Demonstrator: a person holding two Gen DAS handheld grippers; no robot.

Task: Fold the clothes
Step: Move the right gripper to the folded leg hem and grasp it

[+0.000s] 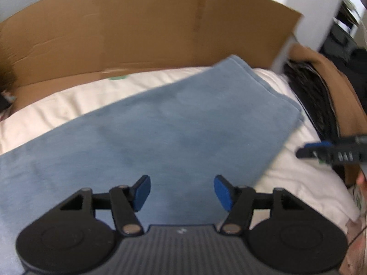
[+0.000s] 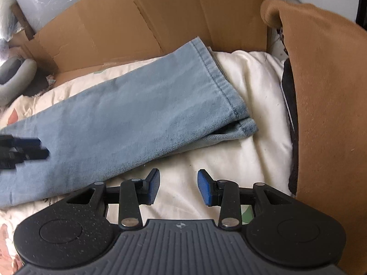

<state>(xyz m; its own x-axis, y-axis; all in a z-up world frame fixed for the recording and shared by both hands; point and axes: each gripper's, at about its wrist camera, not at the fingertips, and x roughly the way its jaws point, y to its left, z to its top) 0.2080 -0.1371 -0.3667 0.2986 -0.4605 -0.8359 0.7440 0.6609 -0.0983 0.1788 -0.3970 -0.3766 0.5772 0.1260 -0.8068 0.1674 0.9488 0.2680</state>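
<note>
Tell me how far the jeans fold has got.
Done: the jeans lie flat on the cream bedding as one long strip, both hems stacked at the end, so the legs look laid together. In hand: nothing; the left tool is open above the denim, and the right tool is open over bedding. Left: folding the strip crosswise.

We see the jeans (image 2: 128, 114) run off the right wrist view's left edge, waistband unseen; the left wrist view is motion-blurred, the dark striped cloth (image 1: 309, 91) unreadable.
</note>
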